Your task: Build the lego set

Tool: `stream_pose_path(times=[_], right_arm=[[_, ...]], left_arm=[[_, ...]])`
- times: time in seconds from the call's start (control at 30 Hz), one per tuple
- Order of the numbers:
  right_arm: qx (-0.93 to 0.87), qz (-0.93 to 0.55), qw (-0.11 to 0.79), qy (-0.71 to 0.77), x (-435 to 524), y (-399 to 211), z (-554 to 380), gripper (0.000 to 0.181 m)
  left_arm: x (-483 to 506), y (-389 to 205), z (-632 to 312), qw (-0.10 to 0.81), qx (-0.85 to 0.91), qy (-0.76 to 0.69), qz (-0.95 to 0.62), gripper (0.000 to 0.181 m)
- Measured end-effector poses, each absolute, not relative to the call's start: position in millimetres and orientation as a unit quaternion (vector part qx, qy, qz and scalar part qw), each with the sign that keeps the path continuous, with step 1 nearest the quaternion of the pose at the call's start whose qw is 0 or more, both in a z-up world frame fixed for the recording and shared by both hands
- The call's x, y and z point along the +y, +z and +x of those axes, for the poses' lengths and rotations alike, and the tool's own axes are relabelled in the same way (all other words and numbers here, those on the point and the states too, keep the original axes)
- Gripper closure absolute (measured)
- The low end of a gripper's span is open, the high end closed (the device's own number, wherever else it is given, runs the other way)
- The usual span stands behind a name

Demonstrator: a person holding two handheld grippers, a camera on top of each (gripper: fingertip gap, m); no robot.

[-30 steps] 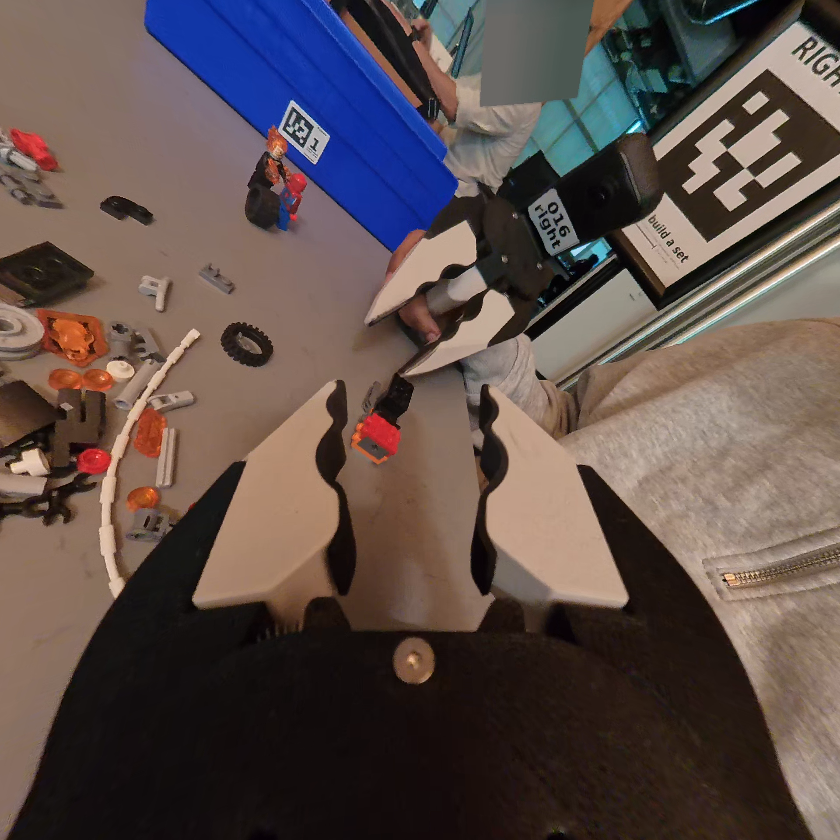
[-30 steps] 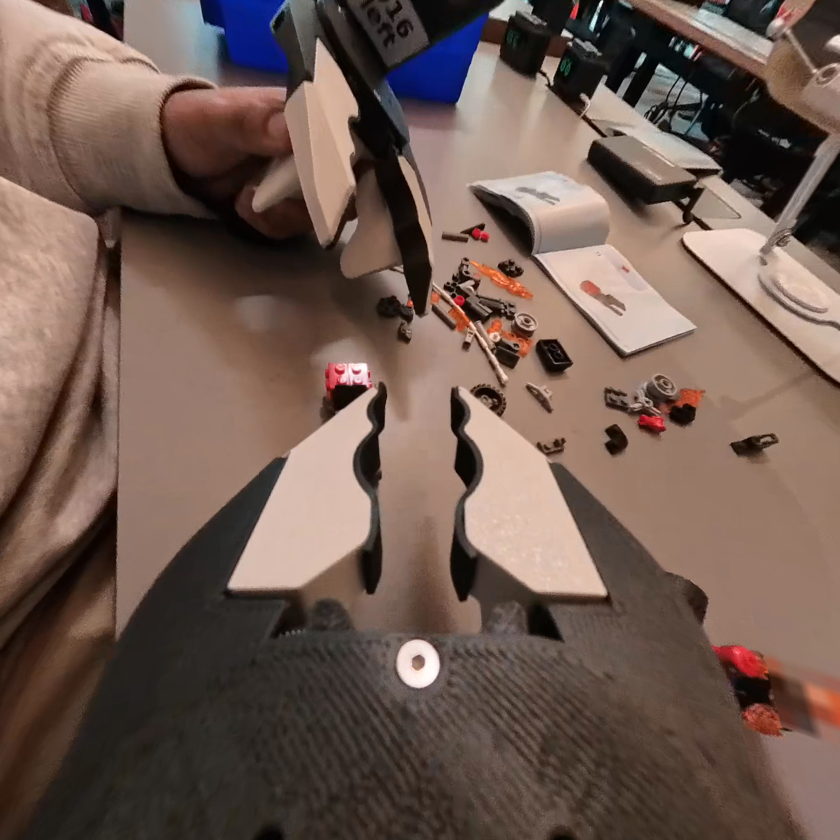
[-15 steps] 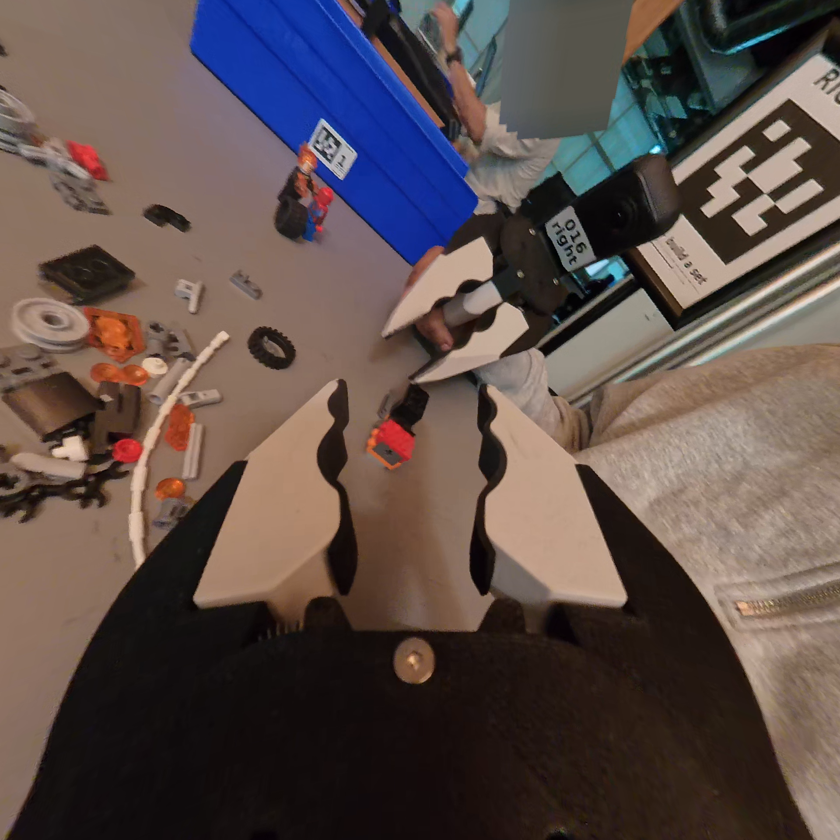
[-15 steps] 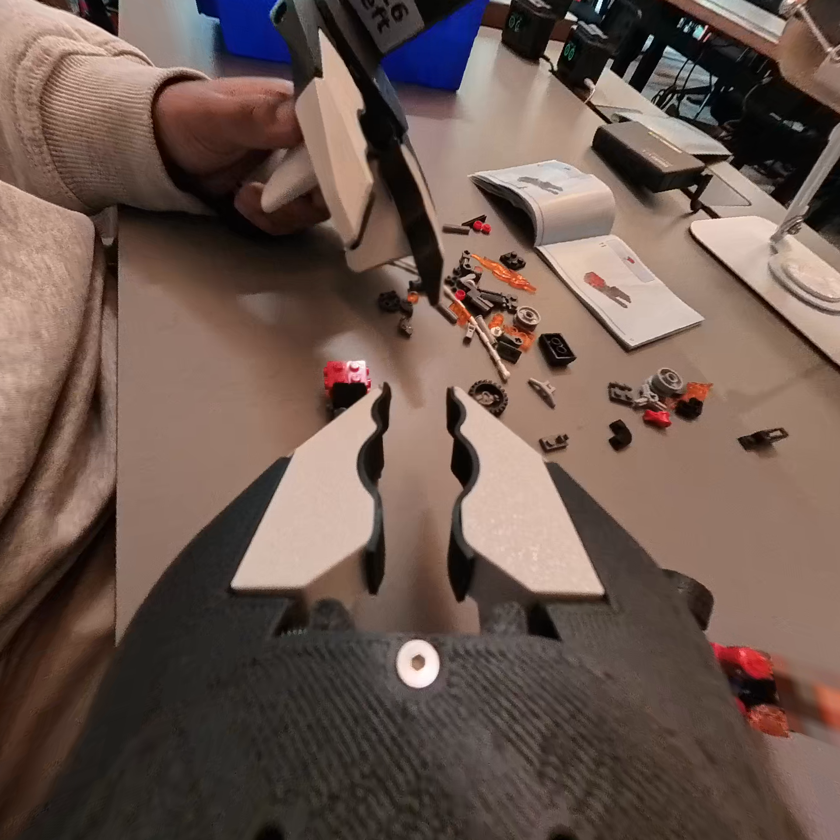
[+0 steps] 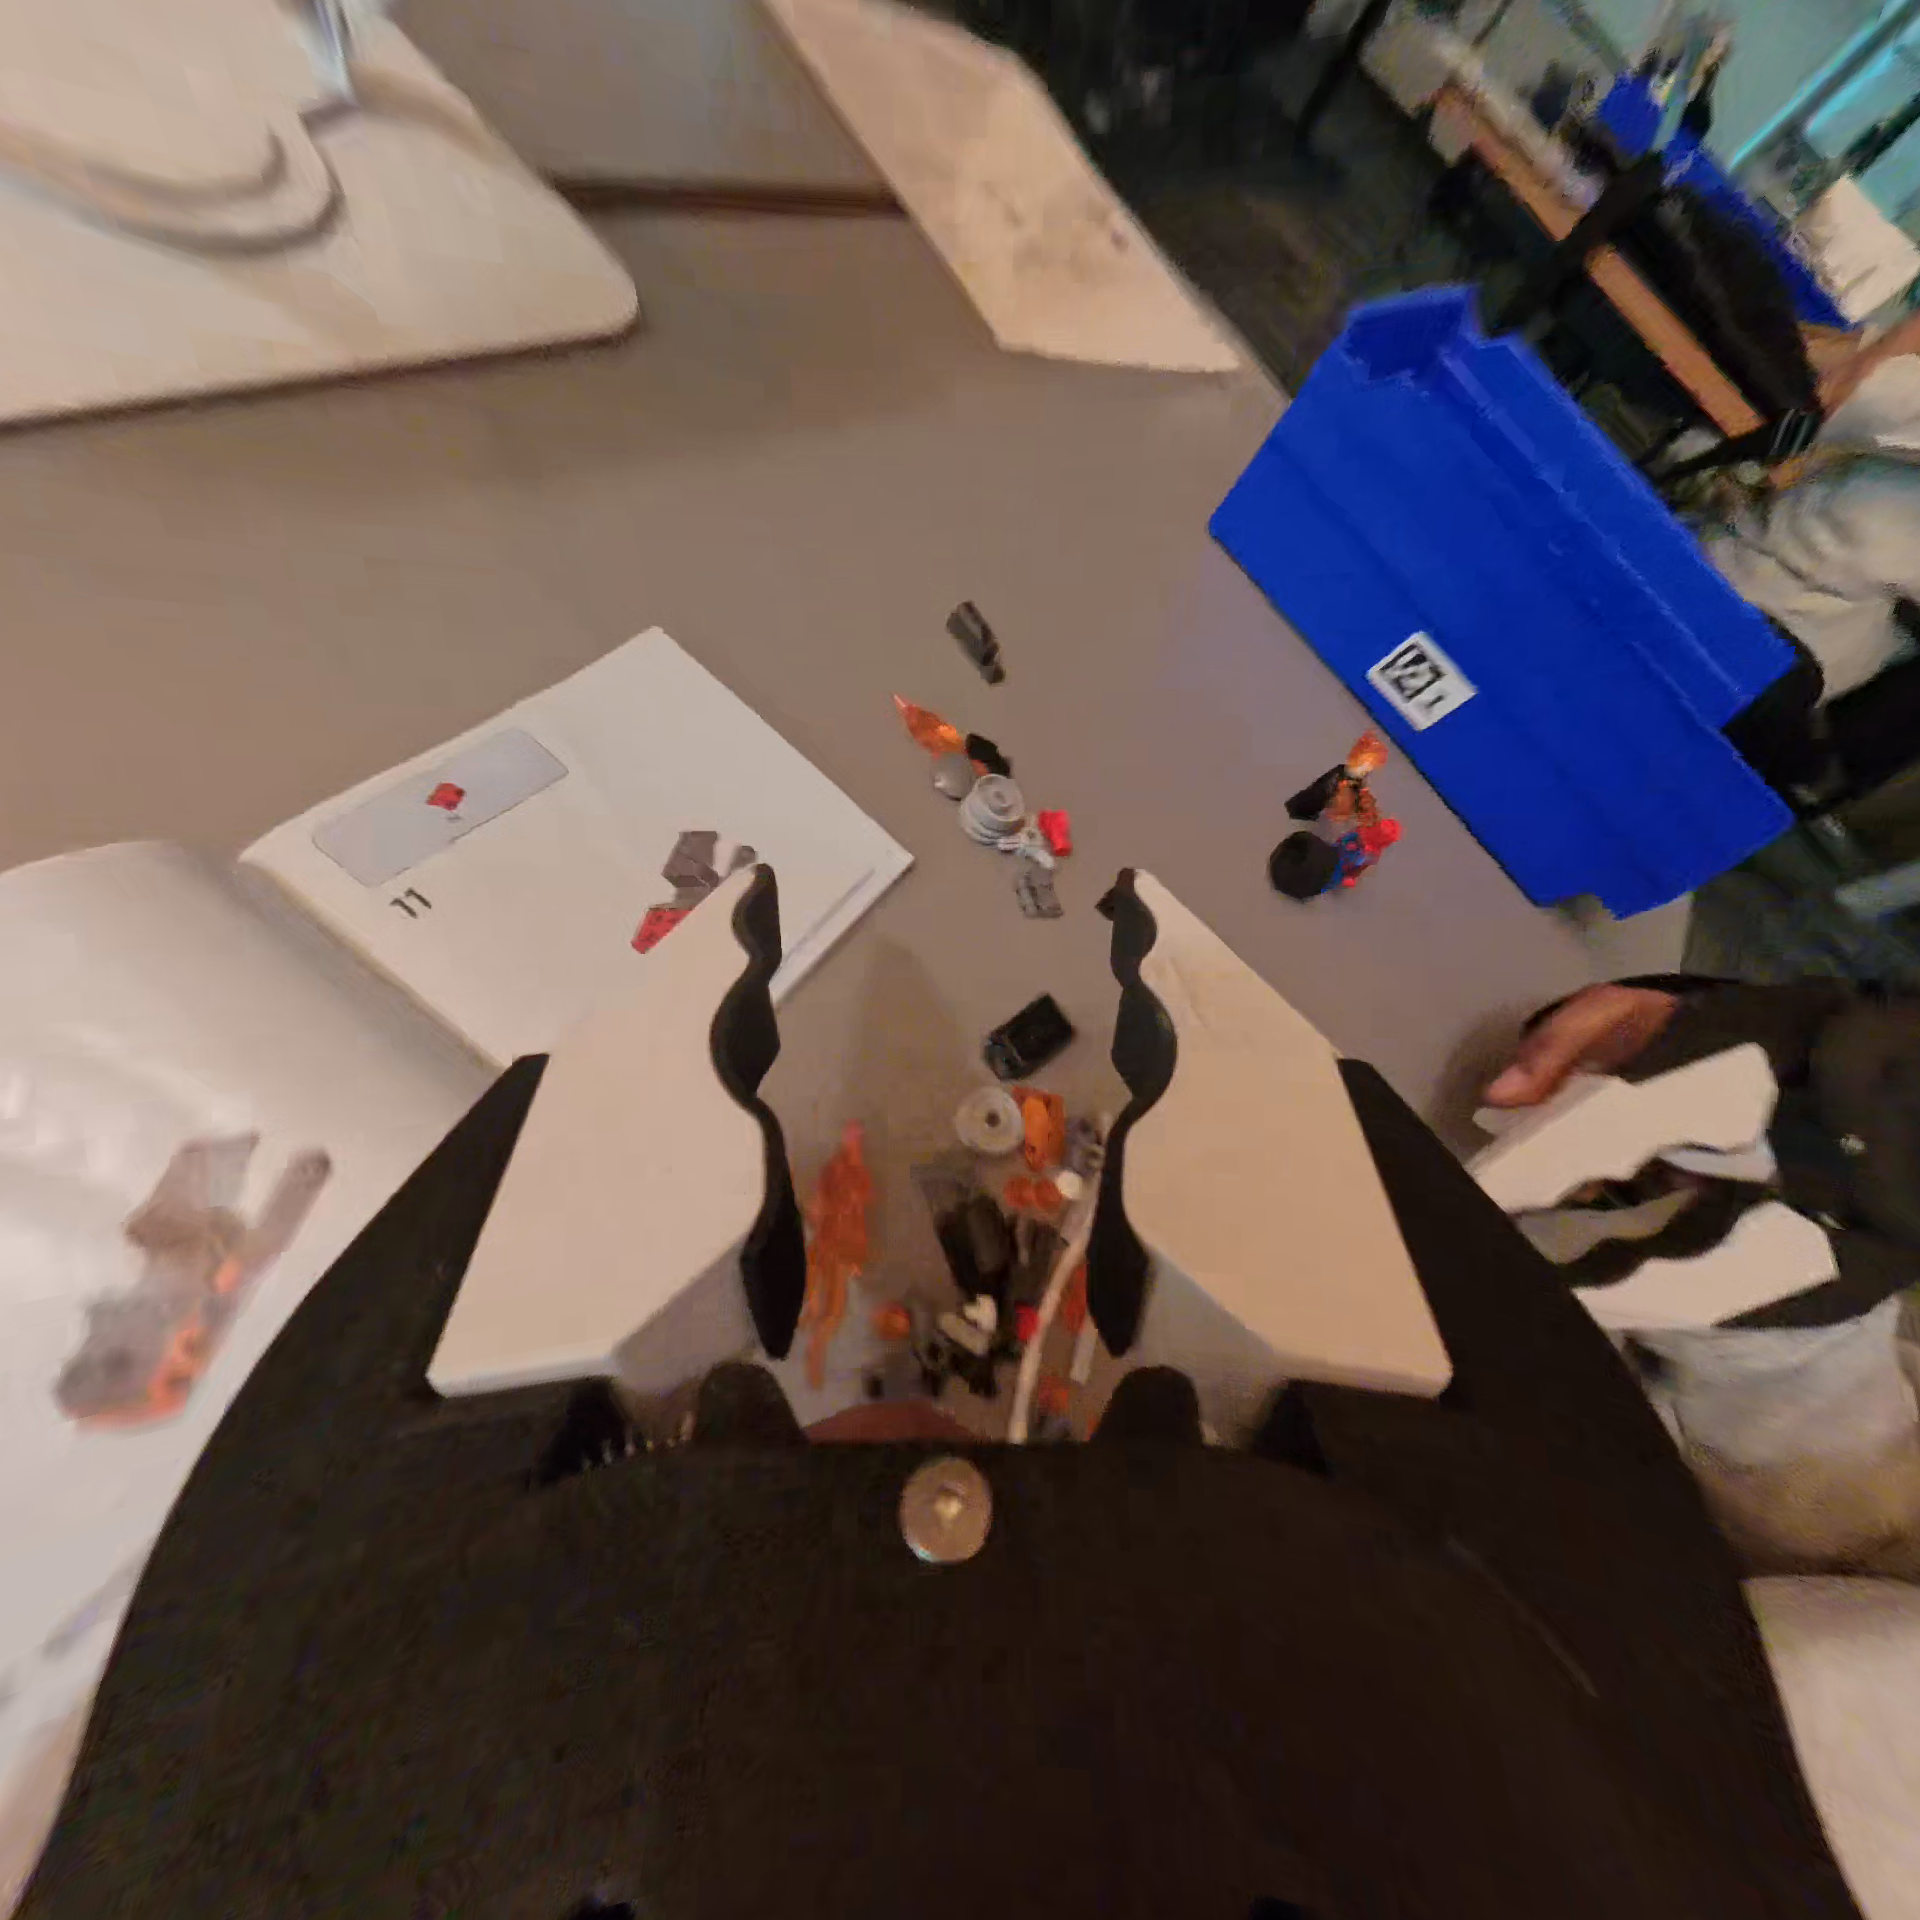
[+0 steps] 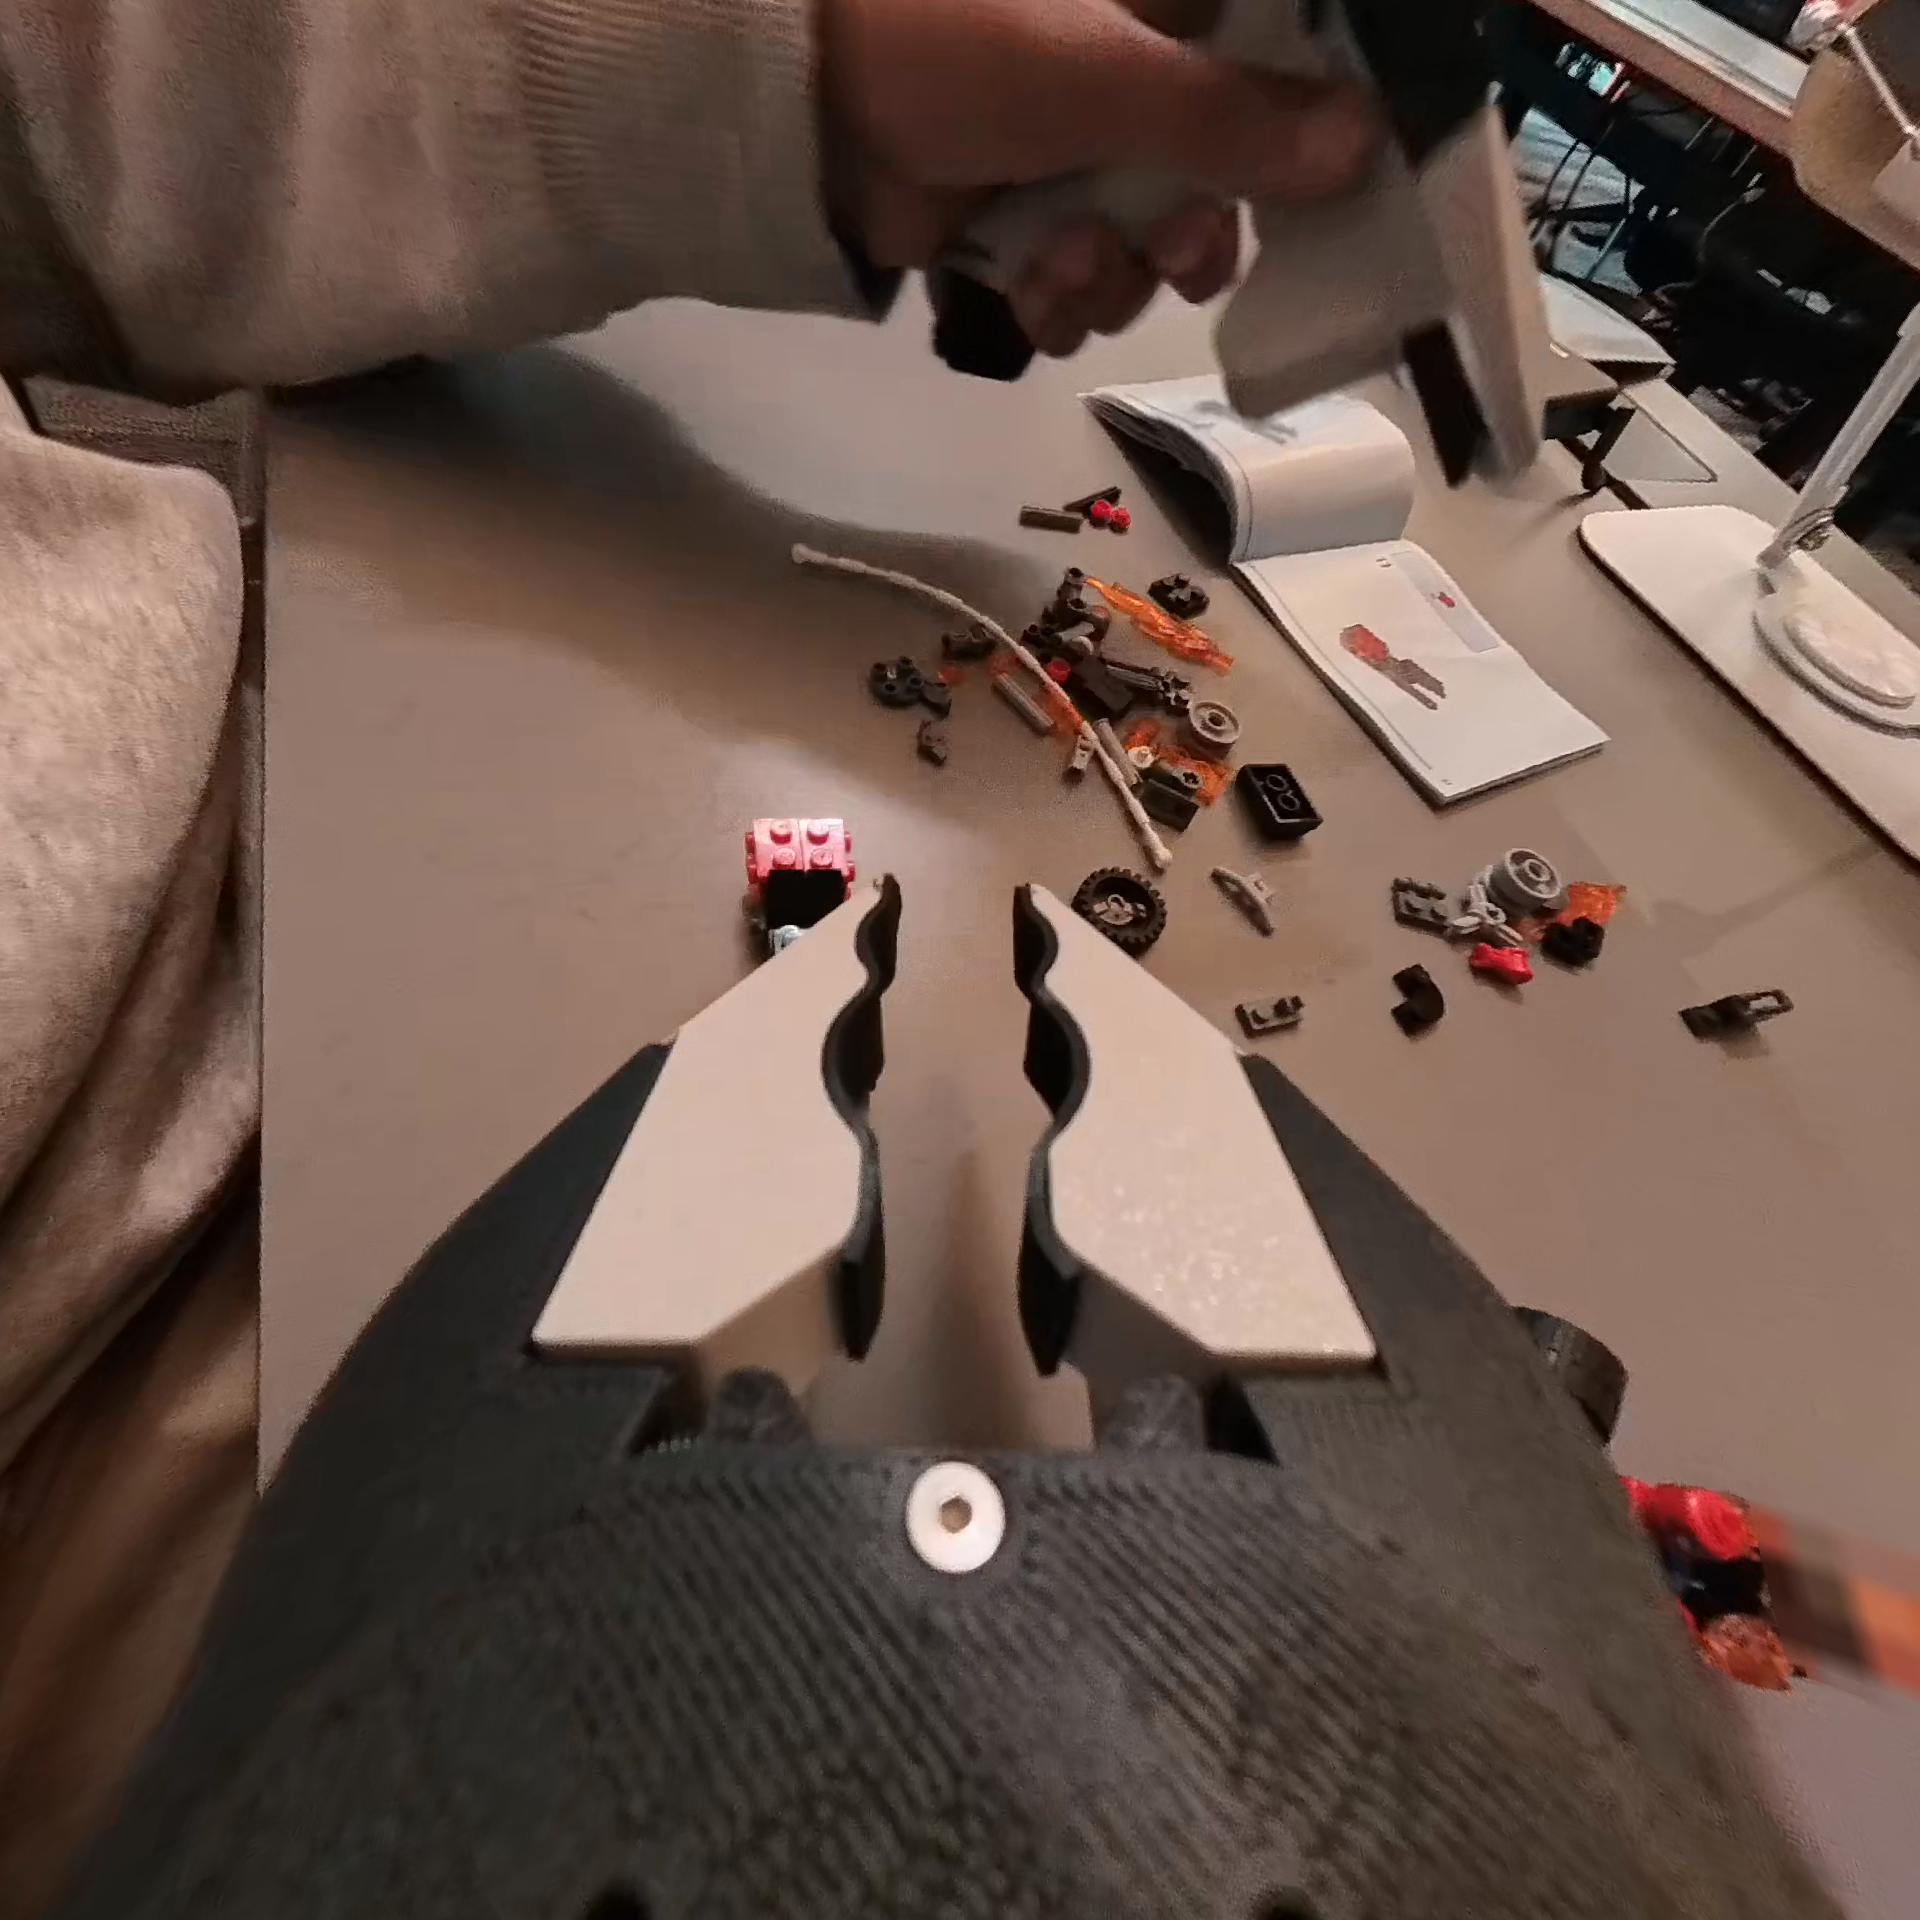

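Note:
My left gripper (image 5: 940, 894) is open and empty, held above the pile of loose black, grey and orange parts (image 5: 997, 1226), which shows between its fingers. In the right wrist view it is a blurred shape high at the back (image 6: 1382, 301), held by a hand. My right gripper (image 6: 956, 899) is open and empty, low over the table. A small red and black build (image 6: 798, 862) sits on the table just left of its left fingertip, not touching it. A black tyre (image 6: 1120, 909) lies just right of the right fingertip. The right gripper also shows at the right edge of the left wrist view (image 5: 1631, 1174).
An open instruction booklet (image 5: 582, 831) lies left of the pile; it also shows in the right wrist view (image 6: 1434, 665). A blue bin (image 5: 1507, 665) stands at the back right with two minifigures (image 5: 1340, 821) in front. A white lamp base (image 6: 1766, 623) sits far right. A second cluster of parts (image 6: 1507, 904) lies right.
My left gripper has lifted away from the red and black build and swung over the loose parts toward the booklet. The right gripper has barely moved.

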State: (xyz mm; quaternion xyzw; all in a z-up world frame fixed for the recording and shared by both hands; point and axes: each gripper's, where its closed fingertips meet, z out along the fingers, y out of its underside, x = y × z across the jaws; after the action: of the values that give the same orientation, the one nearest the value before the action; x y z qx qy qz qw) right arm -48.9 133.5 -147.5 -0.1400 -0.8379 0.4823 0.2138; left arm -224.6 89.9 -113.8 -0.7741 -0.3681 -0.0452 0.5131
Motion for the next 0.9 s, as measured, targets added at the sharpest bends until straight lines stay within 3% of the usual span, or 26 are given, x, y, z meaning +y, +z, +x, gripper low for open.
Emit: stream_pose_path(times=[0.07, 0.17, 0.27, 0.37, 0.43, 0.9], right_arm=[[-0.838, -0.137, 0.220, 0.480, 133.3, -147.7, -48.7, 0.162], [-0.840, -0.136, 0.222, 0.477, 133.1, -148.6, -48.9, 0.162], [-0.840, -0.135, 0.223, 0.476, 133.0, -148.8, -48.9, 0.163], [-0.840, -0.134, 0.223, 0.476, 132.9, -148.8, -48.9, 0.163], [-0.841, -0.134, 0.223, 0.475, 132.8, -149.4, -49.1, 0.163], [-0.853, -0.126, 0.238, 0.447, 131.6, -158.4, -51.3, 0.166]], left_arm=[[92.8, -135.1, -251.7, 0.463, -0.376, -0.012, -0.802, 0.109], [90.4, -164.6, -282.3, 0.385, -0.379, 0.098, -0.836, 0.074], [104.8, -183.1, -273.2, 0.370, -0.388, 0.058, -0.842, 0.057], [97.9, -189.8, -279.2, 0.348, -0.387, 0.088, -0.849, 0.064], [91.3, -194.8, -283.2, 0.322, -0.374, 0.125, -0.861, 0.079], [88.5, -198.1, -281.7, 0.285, -0.375, 0.122, -0.874, 0.076]])
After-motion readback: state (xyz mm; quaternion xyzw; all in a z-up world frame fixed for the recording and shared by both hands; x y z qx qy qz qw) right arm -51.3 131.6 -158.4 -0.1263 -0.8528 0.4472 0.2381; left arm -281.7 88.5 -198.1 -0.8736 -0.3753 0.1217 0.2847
